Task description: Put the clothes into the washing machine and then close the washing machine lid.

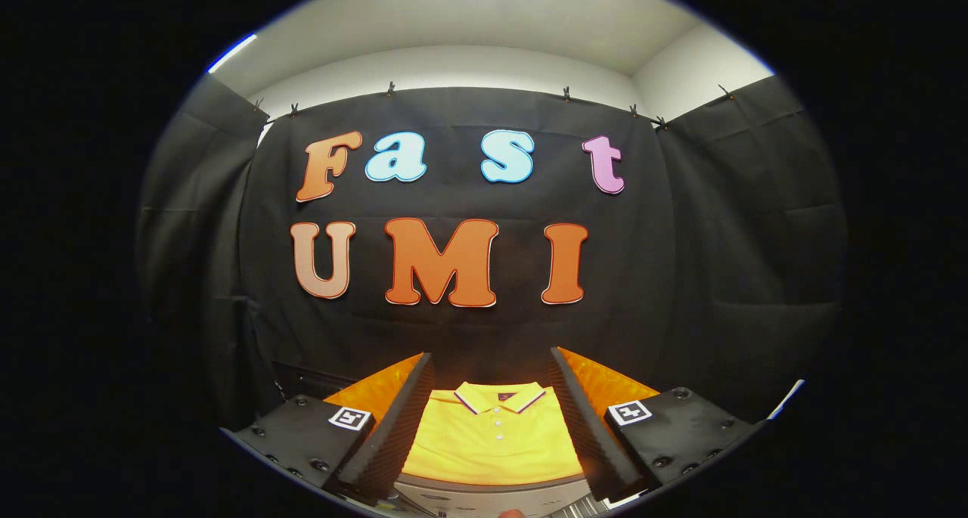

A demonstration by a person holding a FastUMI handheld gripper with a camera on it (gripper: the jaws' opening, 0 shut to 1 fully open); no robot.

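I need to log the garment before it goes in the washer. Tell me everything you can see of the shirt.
The shirt is a bright yellow polo of a soft knit-looking fabric. Its collar is folded down, edged with thin dark and light stripes, above a short placket with small pale buttons. It lies flat and neatly folded, front up, collar pointing away from the gripper. It shows between the two open fingers, which do not appear to touch it. Its near edge rests on a grey surface; sleeves and hem are hidden.
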